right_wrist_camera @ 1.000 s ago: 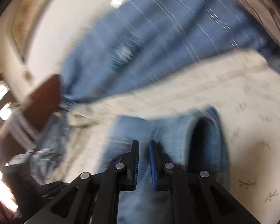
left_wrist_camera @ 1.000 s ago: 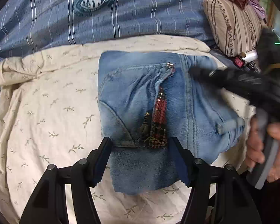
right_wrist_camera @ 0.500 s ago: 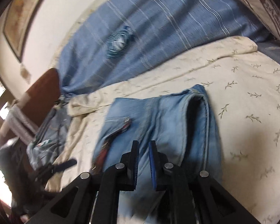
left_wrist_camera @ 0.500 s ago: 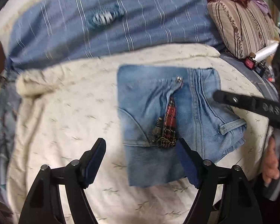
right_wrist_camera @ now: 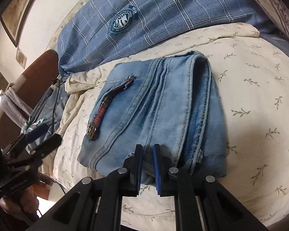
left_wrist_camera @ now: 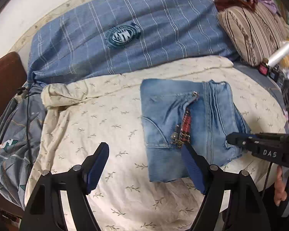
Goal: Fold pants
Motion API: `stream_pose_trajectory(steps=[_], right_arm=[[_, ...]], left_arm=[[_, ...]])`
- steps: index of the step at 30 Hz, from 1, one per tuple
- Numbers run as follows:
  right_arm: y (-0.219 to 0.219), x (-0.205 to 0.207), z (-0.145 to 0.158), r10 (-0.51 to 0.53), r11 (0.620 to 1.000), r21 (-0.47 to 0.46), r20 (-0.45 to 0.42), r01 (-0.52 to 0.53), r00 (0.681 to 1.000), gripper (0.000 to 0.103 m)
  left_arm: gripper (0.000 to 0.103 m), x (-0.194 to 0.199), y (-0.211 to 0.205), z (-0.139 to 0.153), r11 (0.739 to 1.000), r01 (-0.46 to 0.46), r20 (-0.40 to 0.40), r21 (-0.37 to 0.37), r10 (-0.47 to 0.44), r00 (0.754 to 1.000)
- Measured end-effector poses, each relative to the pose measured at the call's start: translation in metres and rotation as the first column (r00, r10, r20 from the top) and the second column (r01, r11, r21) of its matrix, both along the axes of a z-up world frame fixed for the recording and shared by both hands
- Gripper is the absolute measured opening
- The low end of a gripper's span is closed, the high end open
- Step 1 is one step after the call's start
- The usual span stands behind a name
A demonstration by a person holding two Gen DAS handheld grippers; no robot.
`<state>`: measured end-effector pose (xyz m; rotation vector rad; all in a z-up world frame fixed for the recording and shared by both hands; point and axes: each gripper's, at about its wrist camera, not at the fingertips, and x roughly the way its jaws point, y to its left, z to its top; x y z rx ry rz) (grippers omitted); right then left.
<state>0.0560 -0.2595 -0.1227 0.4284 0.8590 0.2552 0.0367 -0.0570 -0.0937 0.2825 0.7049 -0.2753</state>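
Note:
The light blue jeans (left_wrist_camera: 185, 123) lie folded into a compact rectangle on the cream leaf-print sheet (left_wrist_camera: 109, 127), with a red beaded zipper trim (left_wrist_camera: 185, 125) on top. They also show in the right wrist view (right_wrist_camera: 163, 105). My left gripper (left_wrist_camera: 146, 171) is open and empty, hovering just in front of the jeans' near left corner. My right gripper (right_wrist_camera: 146, 165) has its jaws nearly together at the near edge of the jeans, holding nothing that I can see. It also shows from the side in the left wrist view (left_wrist_camera: 229, 139).
A blue plaid duvet (left_wrist_camera: 125, 34) with a round badge lies behind the jeans. A striped pillow (left_wrist_camera: 250, 27) sits at the back right. A dark wooden chair (left_wrist_camera: 3, 80) and patterned blue bedding (left_wrist_camera: 11, 140) are at the left.
The left gripper has pulled back and to the left, away from the jeans. The right gripper has steadied at the jeans' near edge, jaws still nearly together.

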Motion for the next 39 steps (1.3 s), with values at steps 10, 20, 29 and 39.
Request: stream_pose_trajectory(steps=[10,20,29,39], right_arm=[[0.01,-0.014,0.031,0.001,0.998,-0.065,0.165,0.01,0.986,0.014],[-0.003,-0.028,0.056,-0.1,0.994,-0.012,0.297,0.109,0.95,0.053],[-0.019,-0.038,0.064,-0.187,0.982,0.051,0.335,0.18,0.924,0.087],[-0.021,-0.041,0.065,-0.184,0.983,0.062,0.342,0.173,0.921,0.087]], left_arm=[[0.083,-0.007,0.03,0.034,0.994,-0.066,0.101,-0.087,0.075,0.992],[0.09,-0.014,0.032,0.049,0.994,-0.093,0.181,-0.062,0.103,0.978],[0.091,-0.02,0.032,0.061,0.993,-0.094,0.211,-0.076,0.108,0.972],[0.093,-0.03,0.029,0.075,0.994,-0.084,0.252,-0.075,0.1,0.963]])
